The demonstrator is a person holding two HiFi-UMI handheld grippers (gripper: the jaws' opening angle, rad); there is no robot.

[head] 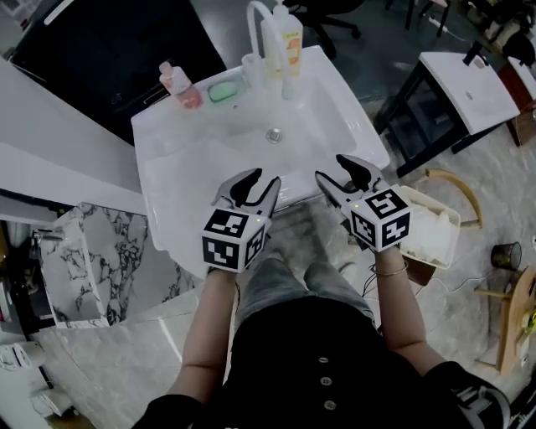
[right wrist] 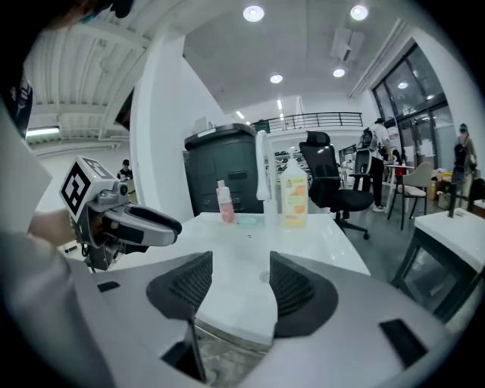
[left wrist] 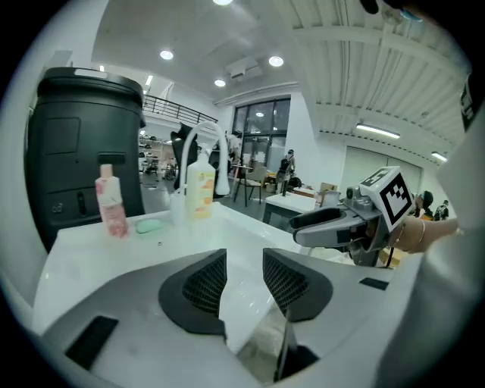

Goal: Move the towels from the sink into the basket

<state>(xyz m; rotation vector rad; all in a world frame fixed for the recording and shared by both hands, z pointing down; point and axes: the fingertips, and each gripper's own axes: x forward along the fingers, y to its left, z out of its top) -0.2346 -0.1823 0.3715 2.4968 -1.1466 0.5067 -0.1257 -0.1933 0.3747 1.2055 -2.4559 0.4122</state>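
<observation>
Both forearms reach forward side by side, holding the grippers over the near rim of the white sink (head: pixel 193 180) and tilted a little downward. The left claw (head: pixel 261 178) points at the basin; in its own view (left wrist: pixel 244 261) the ribbed pads stand a narrow gap apart with nothing between them. The right claw (head: pixel 339 167) sits level with it, and its own view (right wrist: pixel 241 265) shows the pads somewhat wider apart, also gripping nothing.

The towels (head: pixel 429 219) show as pale crumpled cloth in the basket (head: pixel 453 245), which stands on the floor at the person's right, beside the sink. The right gripper's marker cube covers the basket's near corner, and the cloth is too washed out to count the pieces.

At the back of the sink stand a faucet (head: pixel 254 21), a pink bottle (head: pixel 177 84), a green soap (head: pixel 221 91) and an orange-labelled bottle (head: pixel 290 38). A dark bin (left wrist: pixel 83 144) stands behind the sink, and an office chair (right wrist: pixel 333 182) is farther off under ceiling spotlights.
</observation>
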